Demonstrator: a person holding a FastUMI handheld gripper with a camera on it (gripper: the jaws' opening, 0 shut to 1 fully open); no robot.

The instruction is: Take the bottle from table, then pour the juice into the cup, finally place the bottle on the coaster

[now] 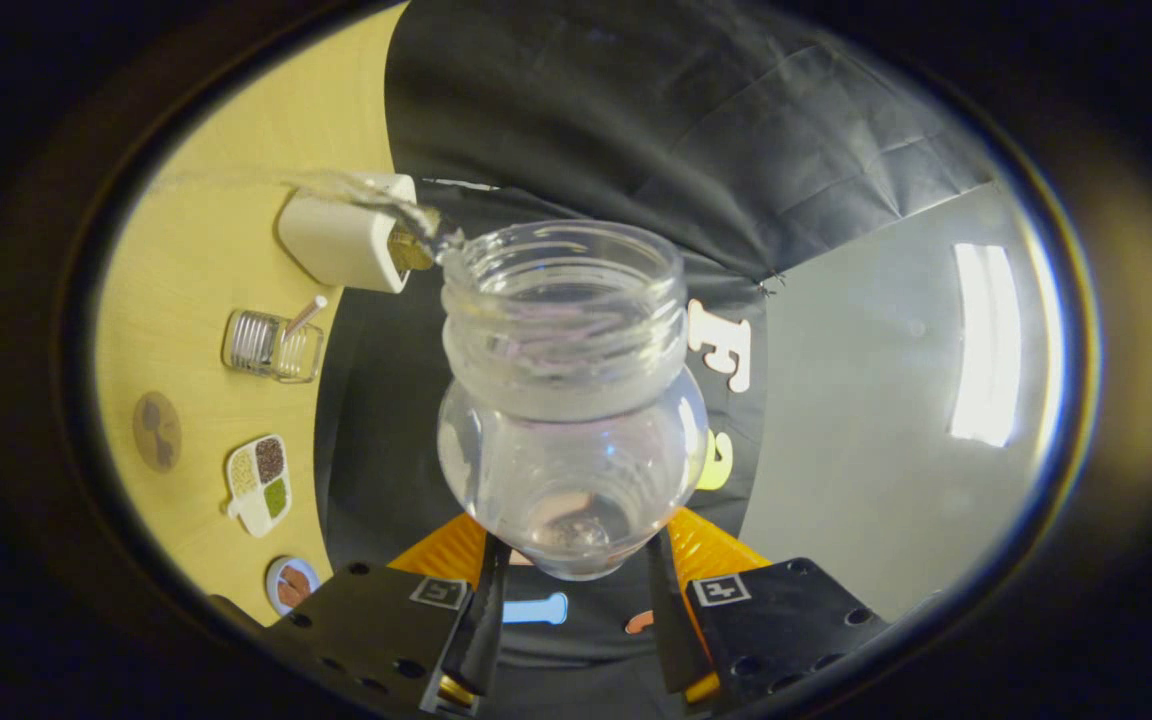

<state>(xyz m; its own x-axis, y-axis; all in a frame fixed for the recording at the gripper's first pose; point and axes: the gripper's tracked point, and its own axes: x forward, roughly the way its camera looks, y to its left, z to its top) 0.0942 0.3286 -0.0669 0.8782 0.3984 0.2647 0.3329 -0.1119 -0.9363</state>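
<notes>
Glass bottle (568,400) is gripped between both fingers of the claw (568,590), tipped so its mouth hangs over the white cup (341,240) on the tabletop (196,270). Clear juice (406,212) runs in; I would hold the tilt steady so the stream stays inside the rim.

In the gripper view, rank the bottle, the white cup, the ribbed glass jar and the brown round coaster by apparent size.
1. bottle, held tilted between the jaws of the gripper; nearness to the camera inflates it.
2. white cup.
3. ribbed glass jar.
4. brown round coaster.
</notes>
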